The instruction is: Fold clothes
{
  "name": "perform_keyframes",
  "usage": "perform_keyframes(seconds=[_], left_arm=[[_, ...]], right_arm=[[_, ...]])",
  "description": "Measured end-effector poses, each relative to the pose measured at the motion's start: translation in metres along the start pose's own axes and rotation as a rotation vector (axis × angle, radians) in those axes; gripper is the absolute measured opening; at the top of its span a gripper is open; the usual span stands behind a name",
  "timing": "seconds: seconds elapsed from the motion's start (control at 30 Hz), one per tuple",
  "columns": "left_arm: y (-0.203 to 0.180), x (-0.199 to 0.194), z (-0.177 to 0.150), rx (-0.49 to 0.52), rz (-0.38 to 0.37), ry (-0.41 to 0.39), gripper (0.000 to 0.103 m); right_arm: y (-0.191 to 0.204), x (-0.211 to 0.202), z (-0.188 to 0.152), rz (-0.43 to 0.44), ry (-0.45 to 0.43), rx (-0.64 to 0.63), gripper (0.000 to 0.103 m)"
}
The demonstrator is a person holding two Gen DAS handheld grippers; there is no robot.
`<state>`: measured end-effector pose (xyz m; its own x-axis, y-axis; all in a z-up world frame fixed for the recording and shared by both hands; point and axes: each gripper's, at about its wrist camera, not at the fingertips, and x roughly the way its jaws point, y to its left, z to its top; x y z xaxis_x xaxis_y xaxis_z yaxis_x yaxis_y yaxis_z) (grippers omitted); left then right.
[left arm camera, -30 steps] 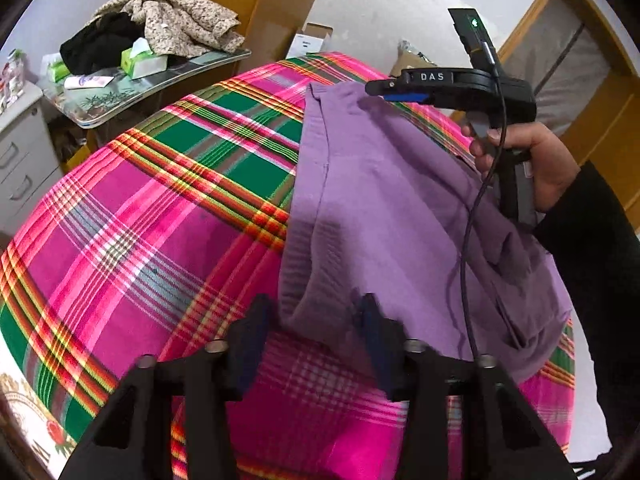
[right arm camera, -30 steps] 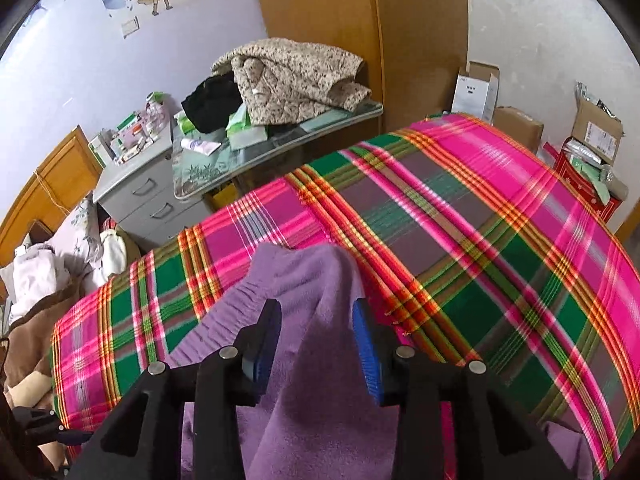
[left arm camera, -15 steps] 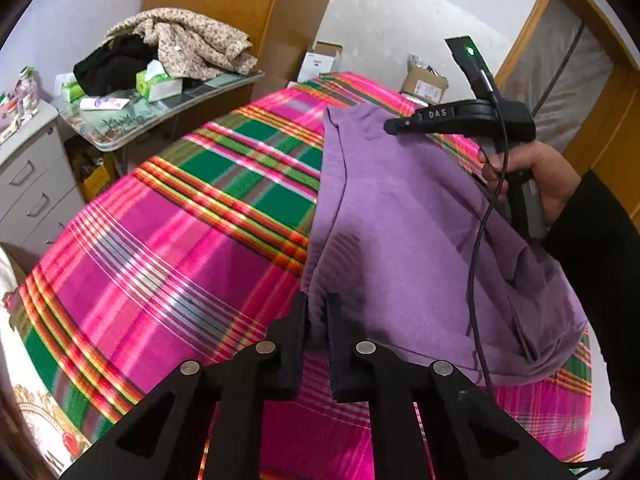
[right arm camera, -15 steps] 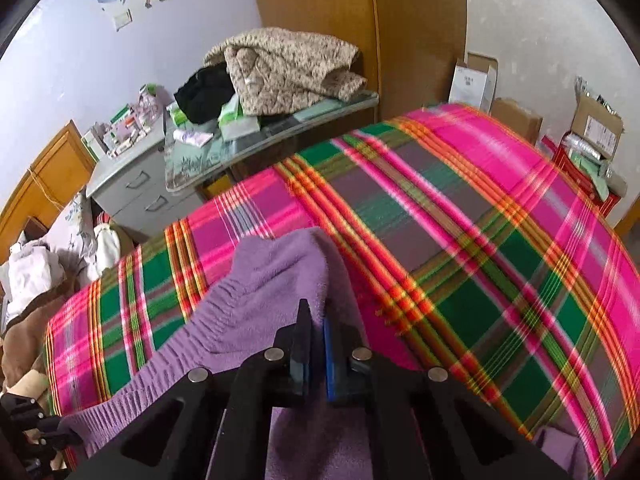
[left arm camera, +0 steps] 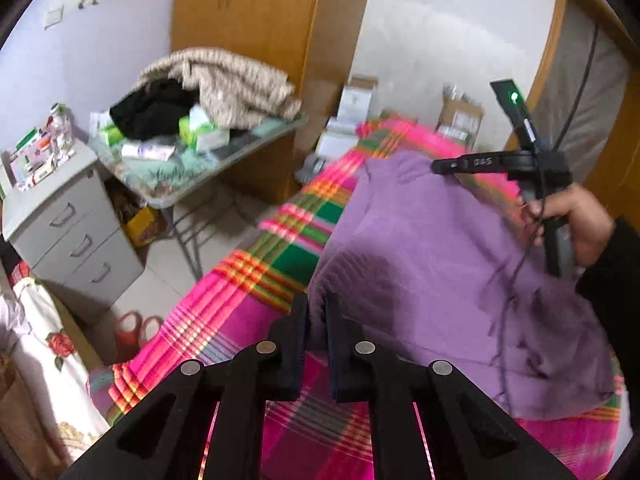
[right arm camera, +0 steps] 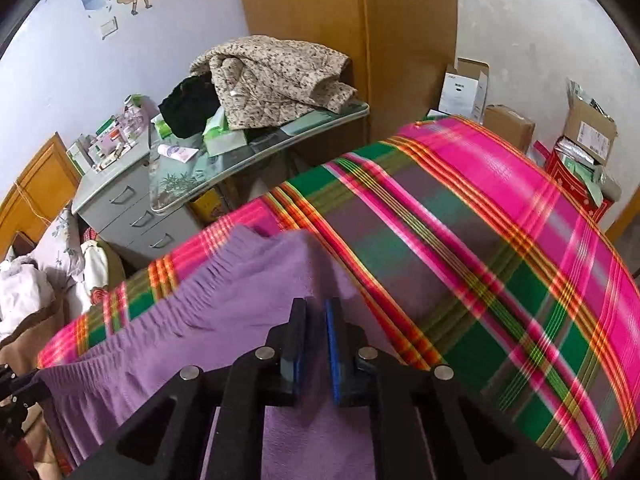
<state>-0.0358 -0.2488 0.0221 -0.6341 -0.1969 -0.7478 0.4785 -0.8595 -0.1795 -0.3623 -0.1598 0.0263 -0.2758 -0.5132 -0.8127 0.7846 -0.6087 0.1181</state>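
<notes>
Since a second ago, both of your claws have gone from spread over the purple knitted sweater (left arm camera: 432, 248) to pinching it, and your left claw (left arm camera: 316, 316) has drawn its corner up off the bed. The garment lies across the bright pink, green and orange plaid bedspread (right arm camera: 460, 220), its ribbed hem stretched between your two hands.

Your left claw is pressed together on the ribbed edge, fabric bunched between the pads. Your right claw (right arm camera: 316, 320) has a fold of the same sweater between its blue-lined pads, but its jaws are opening a little, so the hold there looks looser.

To do this fold well, keep the hem taut and level between both claws, carry the two corners over together, and lay them down square on the body of the sweater; tighten the right pinch first, I'd judge, or that corner may slip.

Your right hand (left arm camera: 568, 220) shows in the left view gripping its black handle. Sleeves and neckline are hard to make out beneath the bunched cloth at lower right. Motion blur softens the cluttered glass-topped table (right arm camera: 248, 160) and grey drawer unit (right arm camera: 120, 208) behind the bed.
</notes>
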Motion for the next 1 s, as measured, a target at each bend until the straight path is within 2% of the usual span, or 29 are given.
perform_keyframes(seconds=[0.03,0.1,0.17,0.23,0.33,0.47,0.5,0.6,0.77,0.8,0.83,0.87,1.0], left_arm=[[0.002,0.003,-0.002,-0.008,-0.003,0.01,0.01],[0.005,0.004,-0.006,-0.03,-0.003,0.015,0.015],[0.011,0.002,-0.01,-0.07,-0.005,0.027,0.018],[0.014,0.002,-0.015,-0.104,-0.008,0.033,0.023],[0.02,0.003,-0.022,-0.157,-0.029,0.05,0.028],[0.022,0.012,-0.027,-0.197,-0.032,0.083,0.028],[0.022,0.013,-0.027,-0.202,-0.031,0.085,0.028],[0.023,0.021,-0.026,-0.221,-0.041,0.096,0.039],[0.017,0.026,-0.024,-0.212,-0.026,0.087,0.04],[0.016,0.027,-0.024,-0.208,-0.023,0.083,0.04],[0.016,0.027,-0.024,-0.202,-0.016,0.08,0.025],[0.015,0.028,-0.024,-0.192,-0.007,0.078,0.021],[0.015,0.024,-0.02,-0.162,0.011,0.044,0.01]], right_arm=[[-0.003,0.002,-0.003,0.003,-0.003,0.005,0.023],[-0.008,-0.001,-0.001,0.011,-0.022,0.01,0.035],[-0.01,-0.005,0.004,0.025,-0.038,0.001,0.036],[-0.01,-0.007,0.009,0.047,-0.044,-0.013,0.042],[-0.002,0.006,0.014,0.071,-0.012,-0.063,0.043],[0.004,0.029,0.018,0.098,0.031,-0.086,0.043],[0.004,0.034,0.019,0.108,0.035,-0.087,0.043],[0.005,0.043,0.02,0.128,0.043,-0.089,0.043],[0.005,0.049,0.025,0.142,0.037,-0.097,0.044],[0.007,0.048,0.024,0.136,0.043,-0.111,0.037],[0.009,0.047,0.024,0.129,0.049,-0.126,0.016],[0.01,0.047,0.023,0.129,0.057,-0.134,0.005],[0.015,0.039,0.025,0.097,0.03,-0.153,0.005]])
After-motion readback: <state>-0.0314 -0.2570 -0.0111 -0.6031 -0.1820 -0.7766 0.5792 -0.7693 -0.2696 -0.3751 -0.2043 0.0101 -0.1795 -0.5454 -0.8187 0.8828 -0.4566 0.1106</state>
